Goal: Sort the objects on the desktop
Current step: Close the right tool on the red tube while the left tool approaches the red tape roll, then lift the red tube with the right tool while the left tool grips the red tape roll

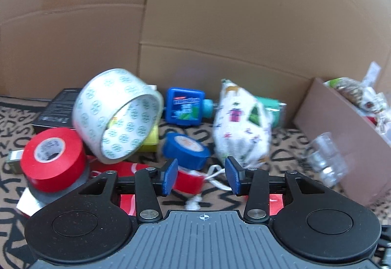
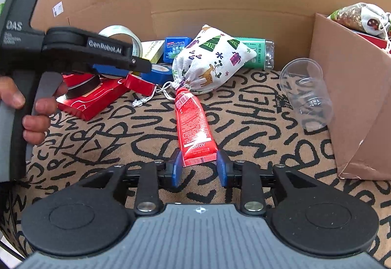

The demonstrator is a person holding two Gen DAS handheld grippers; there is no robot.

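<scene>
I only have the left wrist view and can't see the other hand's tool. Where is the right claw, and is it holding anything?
Observer: The right claw is open, low over the patterned cloth. The flat end of a red tube lies between its fingers, not squeezed as far as I can tell.
Operator: Which way does the tube's cap point?
Observer: Away from the claw, toward the drawstring neck of the printed cloth bag.
Operator: How does my left claw look from there?
Observer: The left claw hangs above the red box, with a hand on its trigger.
</scene>
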